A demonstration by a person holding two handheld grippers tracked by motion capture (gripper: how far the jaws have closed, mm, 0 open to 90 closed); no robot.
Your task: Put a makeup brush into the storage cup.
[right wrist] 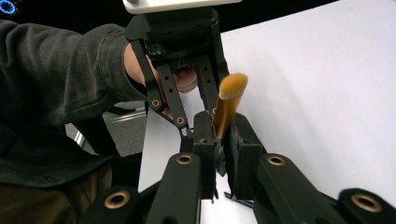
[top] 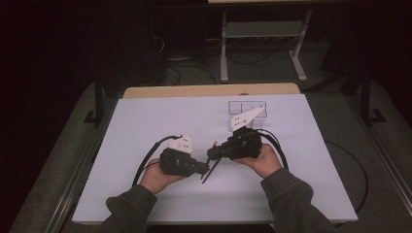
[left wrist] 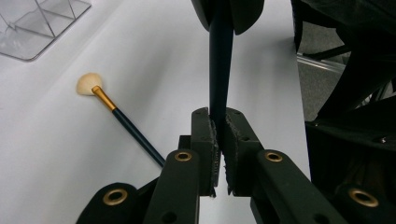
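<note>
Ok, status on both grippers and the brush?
Left gripper shut on held brush, dark handle. Right gripper shut on its gold end. Second brush lies on table. Nothing in the way.

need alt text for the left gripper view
The left gripper's two black jaws are shut on the dark blue handle of a makeup brush, whose far end runs up into the other black gripper. A second brush with a cream fan head and gold ferrule lies on the white table, near a clear plastic organiser.
</note>
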